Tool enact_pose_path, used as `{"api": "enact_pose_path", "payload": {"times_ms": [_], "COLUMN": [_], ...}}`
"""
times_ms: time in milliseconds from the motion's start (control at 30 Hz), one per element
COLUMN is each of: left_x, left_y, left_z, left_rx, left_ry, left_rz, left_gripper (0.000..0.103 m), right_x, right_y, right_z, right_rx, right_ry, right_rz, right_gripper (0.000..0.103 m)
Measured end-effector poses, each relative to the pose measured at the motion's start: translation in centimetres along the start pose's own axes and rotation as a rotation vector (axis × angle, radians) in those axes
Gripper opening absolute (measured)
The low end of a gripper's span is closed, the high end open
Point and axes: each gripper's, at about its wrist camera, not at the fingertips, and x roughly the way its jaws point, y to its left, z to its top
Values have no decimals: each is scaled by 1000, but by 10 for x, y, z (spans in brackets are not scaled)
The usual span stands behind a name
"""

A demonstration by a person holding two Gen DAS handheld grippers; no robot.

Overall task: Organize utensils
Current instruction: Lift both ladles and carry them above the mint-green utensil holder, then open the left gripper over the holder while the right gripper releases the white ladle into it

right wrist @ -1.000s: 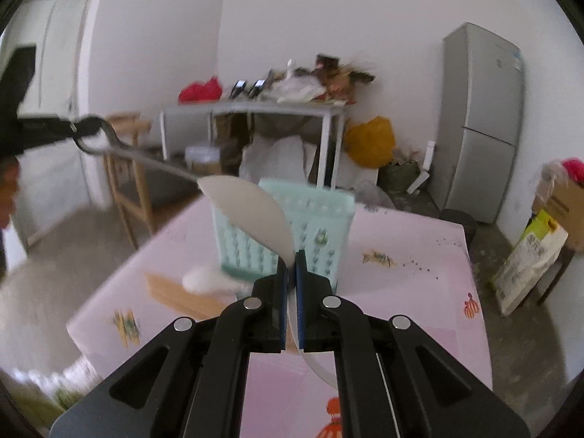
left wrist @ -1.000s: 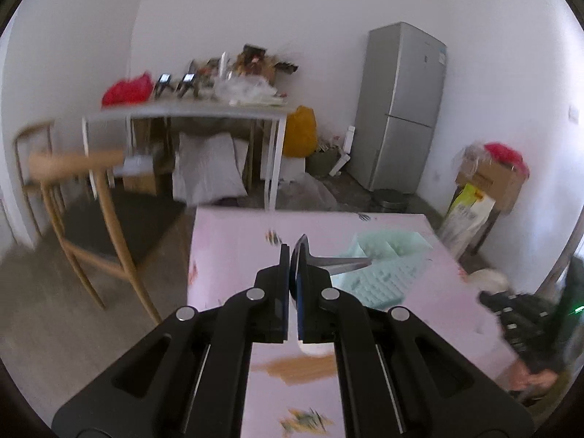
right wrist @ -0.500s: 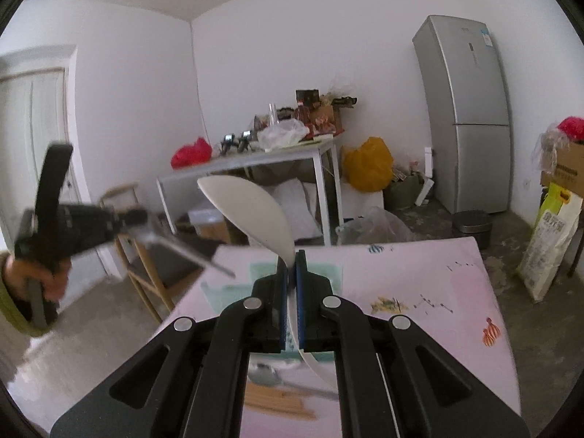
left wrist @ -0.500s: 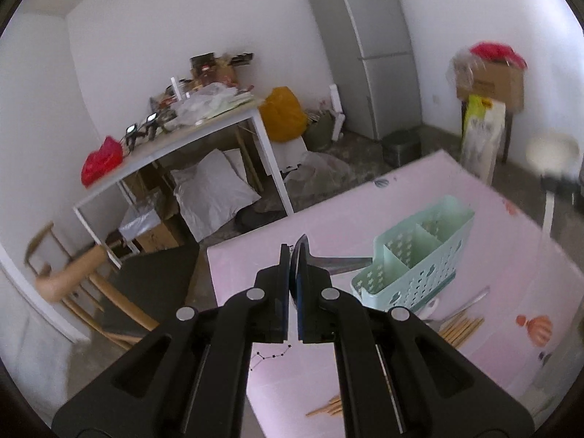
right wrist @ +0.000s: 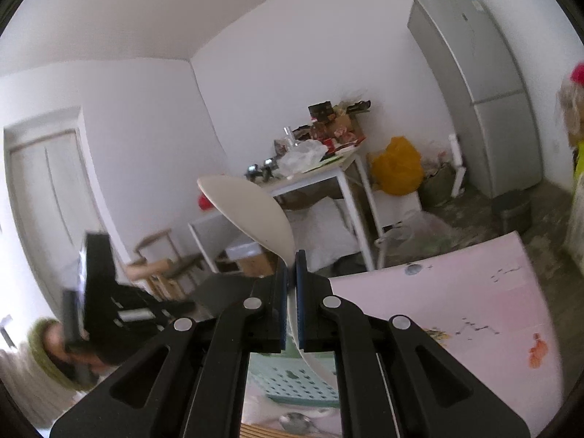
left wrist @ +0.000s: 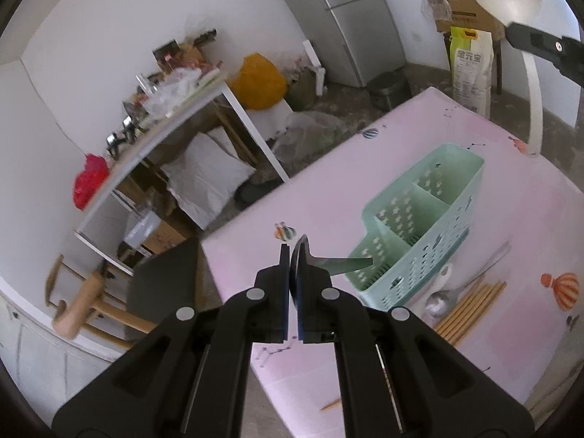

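- The mint-green utensil caddy (left wrist: 419, 226) stands upright on the pink desk (left wrist: 511, 219), its three perforated compartments open at the top and holding nothing that shows.
- Just beside the caddy's near side lie a white-handled utensil (left wrist: 440, 281), a metal spoon (left wrist: 471, 281) and a bundle of wooden chopsticks (left wrist: 471, 308), all flat on the desk; the spoon's bowl touches the chopsticks.
- One stray chopstick (left wrist: 330, 405) lies apart near the desk's front edge.
- The left gripper (left wrist: 291, 266) has its jaws pressed nearly together on a metal utensil (left wrist: 335, 262), held edge-on; its handle sticks out to the right and reaches in front of the caddy's nearest compartment. Whether it is a spoon or another piece cannot be told.
- This gripper hangs above the desk's corner, tilted downward, not touching the caddy.
- The right gripper (right wrist: 291, 273) has its jaws clamped on the neck of a white rice paddle (right wrist: 248, 215); the broad blade rises up and to the left, the handle curves down between the fingers.
- In the left wrist view the same paddle shows at the top right, raised well above the desk and far from the caddy.
- Below the right gripper the caddy's perforated wall shows, with the spoon and chopstick ends at the bottom of the view.
- Beyond the desk: a white side table (right wrist: 328, 171) piled with clutter, a yellow bag (right wrist: 398, 171), a grey fridge (right wrist: 478, 84), a wooden chair (right wrist: 157, 266).
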Motion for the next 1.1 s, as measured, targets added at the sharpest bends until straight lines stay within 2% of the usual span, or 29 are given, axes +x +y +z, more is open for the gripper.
{"api": "enact_pose_path", "payload": {"times_ms": [167,333,367,433,500,533,633,700,900,1033,1067,1100], "left_x": [24,33,34,33,29,26,16,9,2,-2,-3,-4], "left_y": [-3,0,4,7,13,16,30,40,59,60,58,57], "left_z": [4,4,3,3,1,0,-9,-19,-65,-100,-109,-116], "left_rx": [-33,-95,-116,-140,-170,-189,-276,-341,-499,-588,-613,-627], "left_ry": [45,37,32,12,-18,-33,-91,-117,-98,-73,-67,-64], "left_rz": [-42,-78,-81,-76,-74,-73,-63,-42,-59,-90,-103,-108], "left_gripper": [2,8,12,29,35,42,58,64,72,77,77,78], "right_x": [26,55,60,71,76,78,86,90,98,93,95,94], "right_y": [-18,-27,-29,-32,-34,-35,-37,-41,-50,-43,-41,-39], "right_z": [8,6,5,5,4,2,-3,-11,-36,-45,-45,-46], "right_rx": [111,150,155,169,180,180,174,172,132,38,19,2], "right_ry": [21,61,69,85,90,90,104,126,207,252,267,280], "right_rz": [103,138,142,152,165,165,155,149,73,2,-12,-26], "right_gripper": [4,4,4,4,4,4,4,4,5,9,12,22]}}
